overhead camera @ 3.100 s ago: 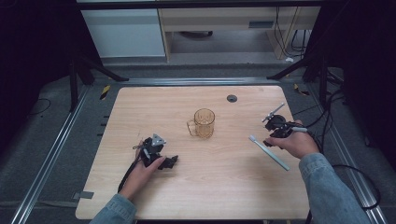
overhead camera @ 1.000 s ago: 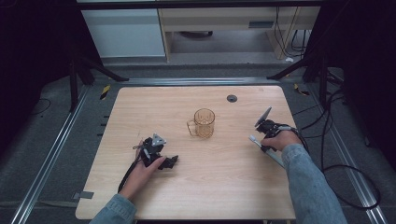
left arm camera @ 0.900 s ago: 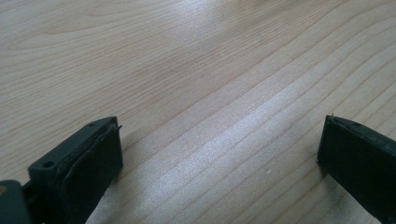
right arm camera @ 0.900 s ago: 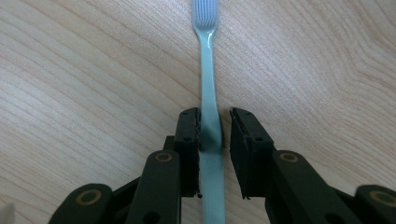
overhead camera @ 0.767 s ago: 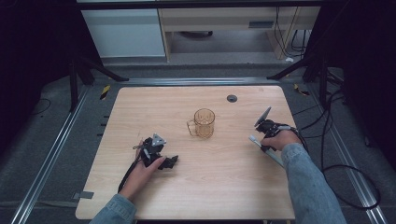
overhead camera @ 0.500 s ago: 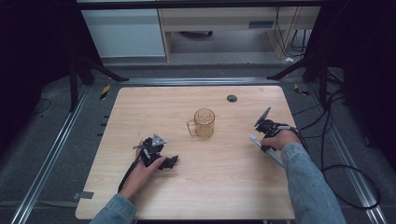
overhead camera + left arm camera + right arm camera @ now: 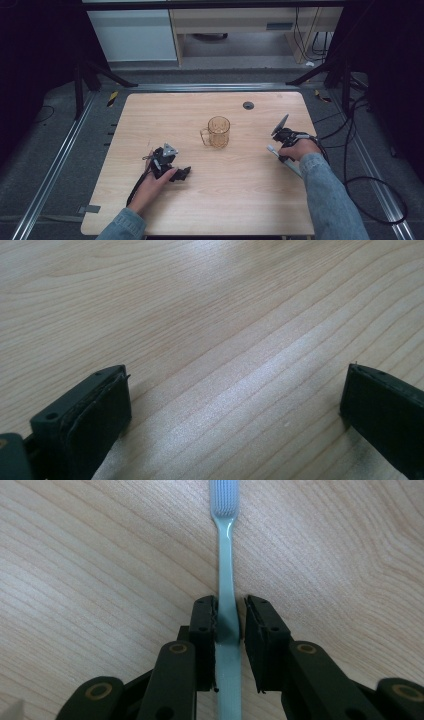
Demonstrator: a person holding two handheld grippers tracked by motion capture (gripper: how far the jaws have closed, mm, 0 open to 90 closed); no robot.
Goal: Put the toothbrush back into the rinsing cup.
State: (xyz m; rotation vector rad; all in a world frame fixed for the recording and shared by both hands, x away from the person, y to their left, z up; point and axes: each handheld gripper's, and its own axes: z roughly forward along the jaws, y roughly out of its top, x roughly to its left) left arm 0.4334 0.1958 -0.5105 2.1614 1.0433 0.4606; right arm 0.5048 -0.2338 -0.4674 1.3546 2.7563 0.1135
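Right tool [image 7: 229, 622] has its jaws closing on the toothbrush [image 7: 226, 565] handle, brush flat on the table [image 7: 100, 555], long axis straight ahead between them; left tool [image 7: 235, 405] gapes, empty.

In the right gripper view, the toothbrush [image 7: 226, 565] loses its bristle tip to the top edge and its handle end behind the right gripper [image 7: 229, 625]. From above, we cannot tell how the left gripper [image 7: 167, 165] jaws stand.

No legible text, label, brand, number or sign anywhere on the things in view.
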